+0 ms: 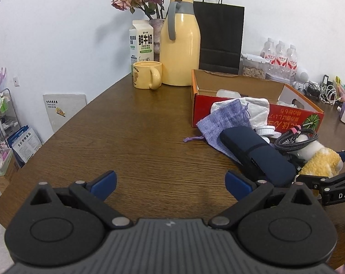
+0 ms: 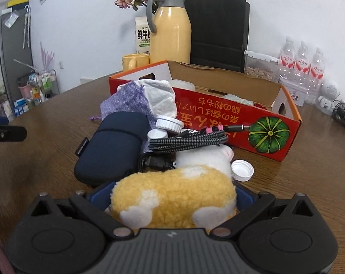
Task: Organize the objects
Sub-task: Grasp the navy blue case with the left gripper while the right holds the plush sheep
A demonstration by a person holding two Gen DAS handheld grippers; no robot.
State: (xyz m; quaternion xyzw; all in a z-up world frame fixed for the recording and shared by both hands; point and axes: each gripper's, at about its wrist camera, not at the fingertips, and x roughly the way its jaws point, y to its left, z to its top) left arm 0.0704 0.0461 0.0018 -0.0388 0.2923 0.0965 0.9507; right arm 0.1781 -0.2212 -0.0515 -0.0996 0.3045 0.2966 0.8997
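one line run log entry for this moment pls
left gripper: jaws open, empty, over table | right gripper: jaws around plush toy | red box: open, behind pile

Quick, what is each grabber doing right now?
Left gripper: open, holding nothing.
Right gripper: around the yellow plush toy; whether it is gripped cannot be told.

Left hand-held gripper (image 1: 171, 183) agape, empty.

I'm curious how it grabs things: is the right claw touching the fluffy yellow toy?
Touching. In the right wrist view the plush toy sits between the right claw's blue pads, pressed against them.
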